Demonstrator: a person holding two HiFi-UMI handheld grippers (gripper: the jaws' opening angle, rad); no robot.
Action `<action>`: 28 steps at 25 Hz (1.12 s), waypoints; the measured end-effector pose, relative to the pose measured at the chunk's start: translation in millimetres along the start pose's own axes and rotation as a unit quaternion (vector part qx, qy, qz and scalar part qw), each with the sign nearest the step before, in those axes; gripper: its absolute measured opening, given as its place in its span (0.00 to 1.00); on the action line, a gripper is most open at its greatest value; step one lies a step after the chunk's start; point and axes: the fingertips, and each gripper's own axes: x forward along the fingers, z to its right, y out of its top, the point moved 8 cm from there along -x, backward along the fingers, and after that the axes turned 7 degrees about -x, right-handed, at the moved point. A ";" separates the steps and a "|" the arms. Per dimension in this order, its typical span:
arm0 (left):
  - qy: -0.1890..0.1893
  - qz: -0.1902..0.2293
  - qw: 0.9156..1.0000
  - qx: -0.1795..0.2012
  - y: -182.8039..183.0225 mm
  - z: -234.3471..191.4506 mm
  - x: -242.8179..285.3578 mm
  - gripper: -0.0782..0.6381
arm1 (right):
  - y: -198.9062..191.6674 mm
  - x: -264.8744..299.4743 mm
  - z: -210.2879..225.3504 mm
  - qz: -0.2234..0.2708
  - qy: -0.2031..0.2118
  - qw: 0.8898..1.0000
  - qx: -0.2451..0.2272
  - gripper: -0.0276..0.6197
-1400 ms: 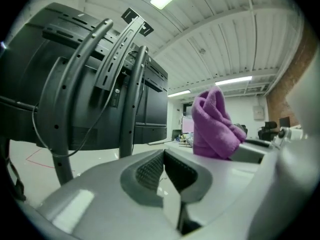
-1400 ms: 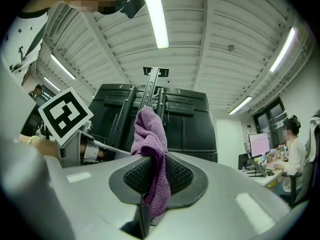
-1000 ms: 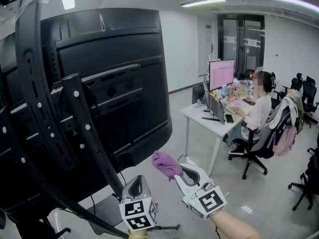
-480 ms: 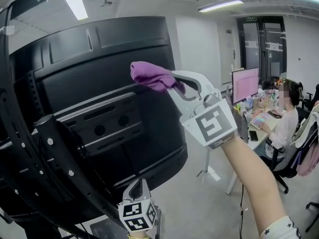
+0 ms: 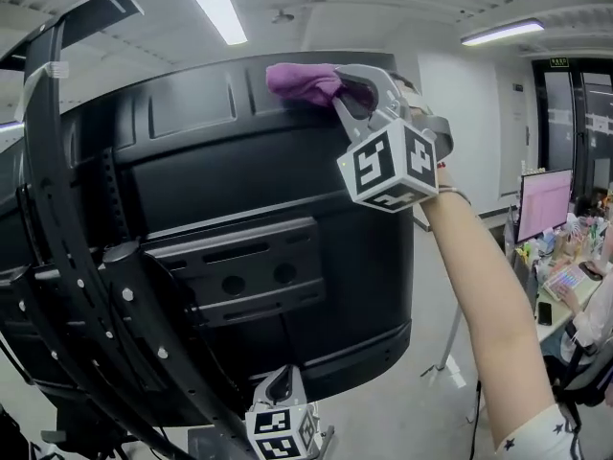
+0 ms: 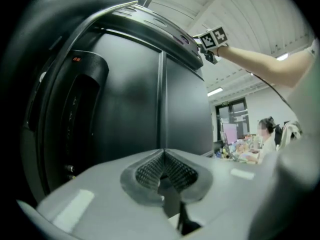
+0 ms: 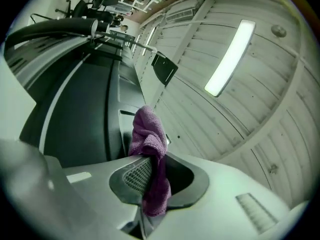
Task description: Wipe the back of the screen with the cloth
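Right gripper: reaching up at arm's length to the top edge of the screen, jaws pinching down on the purple cloth.
Purple cloth: bunching out ahead of the right jaw tips and pressing against the upper rim of the screen's black back. In the right gripper view, one fold is hanging down between the ribbed pads while the rest is poking forward past the tips.
Left gripper: pointing upward low down, just beneath the screen's bottom edge, jaws meeting at the tips and gripping nothing.
Cloth versus left gripper: sitting well apart, at opposite edges of the screen.
Mount arms: curving across the left side of the back panel.
Background: ceiling light glowing overhead, pink-lit monitor standing on a desk at far right.
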 end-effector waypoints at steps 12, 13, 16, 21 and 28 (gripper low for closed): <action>0.020 0.010 1.000 -0.014 -5.6 -7.3 6.7 0.12 | -8.5 -47.4 -80.6 0.008 0.028 0.999 -0.021 0.11; 0.016 0.010 1.000 -0.012 -6.2 -5.3 7.2 0.12 | -10.7 -54.7 -87.5 0.004 0.032 0.999 -0.015 0.11; 0.006 0.007 1.000 -0.002 -10.3 1.9 9.5 0.12 | -17.9 -77.7 -109.7 -0.010 0.040 0.999 -0.011 0.11; -0.004 0.008 1.000 0.000 -13.2 10.6 11.3 0.12 | -20.5 -117.6 -142.8 -0.015 0.048 0.999 0.013 0.11; -0.005 0.014 1.000 -0.006 -15.4 16.8 10.7 0.12 | -16.4 -179.3 -205.0 -0.025 0.117 0.991 0.052 0.11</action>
